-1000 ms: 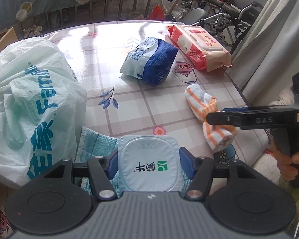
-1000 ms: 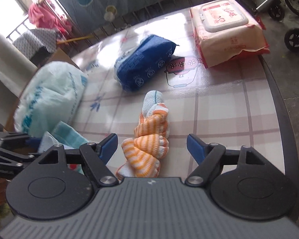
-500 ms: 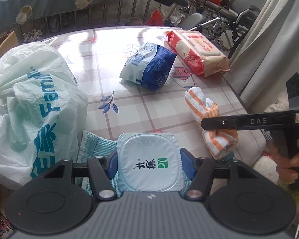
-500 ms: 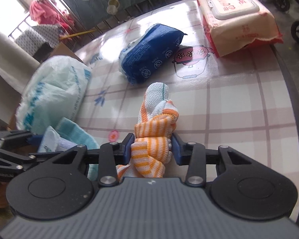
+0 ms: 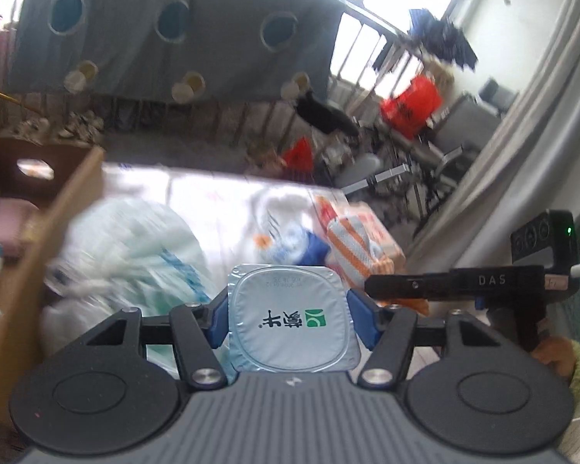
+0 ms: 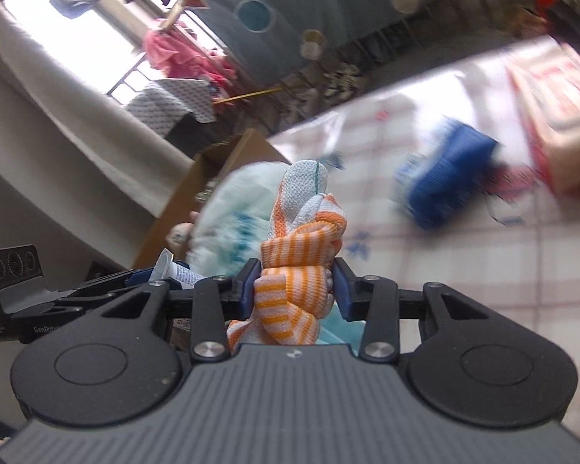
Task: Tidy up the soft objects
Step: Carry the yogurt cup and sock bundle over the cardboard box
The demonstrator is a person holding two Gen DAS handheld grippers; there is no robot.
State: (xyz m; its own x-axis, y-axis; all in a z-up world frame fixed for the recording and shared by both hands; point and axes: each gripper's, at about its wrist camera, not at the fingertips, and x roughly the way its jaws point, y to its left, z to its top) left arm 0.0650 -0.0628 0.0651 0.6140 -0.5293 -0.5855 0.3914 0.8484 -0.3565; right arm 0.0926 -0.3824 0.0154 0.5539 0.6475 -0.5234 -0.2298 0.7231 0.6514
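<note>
Right gripper: we have its jaws clamped on the striped cloth, blue pads pressing both flanks, no gap.
Left gripper: we hold the yogurt cup pinched between the pads, foil lid facing up at the camera.
Key relation: the cardboard box lies far and left of the cloth; we judge it the likely drop place, though the task does not say so. The left gripper is nearer to it.
Long axis: the cloth bundle runs away from the jaws, white tip pointing far and up, its tail hanging under the pads.
Textures: knit cloth, knotted, soft, orange and white; cup lid smooth, shiny, square with rounded corners.
Table: glossy checked cover, below both loads; white plastic bag crinkled, at near left; blue pack and wipes pack lie far right, blurred.
</note>
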